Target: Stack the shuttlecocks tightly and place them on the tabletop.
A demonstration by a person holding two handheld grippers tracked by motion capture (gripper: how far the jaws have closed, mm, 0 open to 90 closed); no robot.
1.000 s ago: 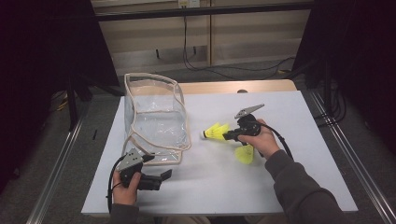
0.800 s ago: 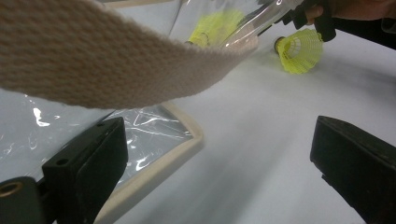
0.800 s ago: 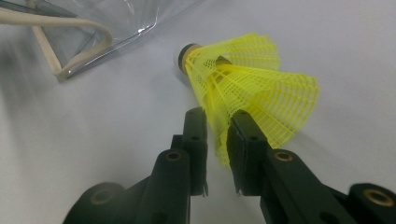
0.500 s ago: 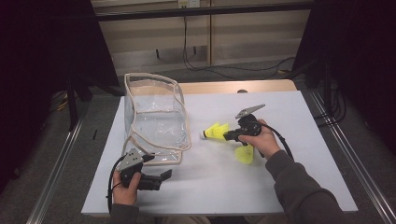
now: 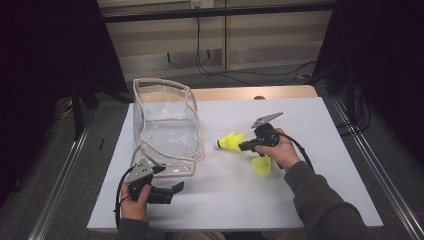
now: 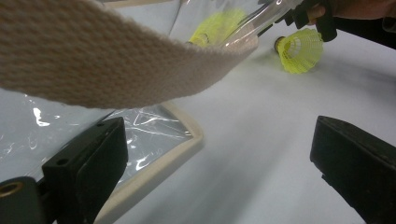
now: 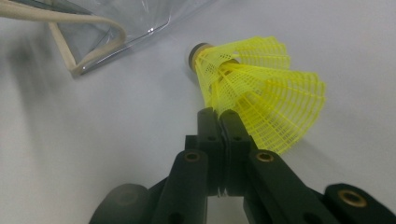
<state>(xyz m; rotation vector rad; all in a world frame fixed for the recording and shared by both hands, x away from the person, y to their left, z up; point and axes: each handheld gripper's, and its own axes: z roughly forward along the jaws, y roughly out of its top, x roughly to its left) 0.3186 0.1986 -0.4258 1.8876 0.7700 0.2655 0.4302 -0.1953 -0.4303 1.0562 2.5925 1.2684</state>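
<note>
On the white table (image 5: 310, 200), a clear bag (image 5: 165, 125) stands at ten o'clock, the left gripper (image 5: 170, 190) spread wide just below it. Right of centre, bare tabletop around it, the right gripper (image 5: 245, 146) pinches one yellow shuttlecock (image 5: 231, 140) by its skirt; another shuttlecock (image 5: 262, 165) lies beside the hand, well inside the three o'clock edge.

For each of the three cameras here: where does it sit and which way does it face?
High view: above the near table edge, facing forward and down; both forearms, left gripper, right gripper.
Left gripper view: low, along open jaws, past the clear bag.
Right gripper view: along jaws pinching a yellow shuttlecock.
All show bag and shuttlecock.
</note>
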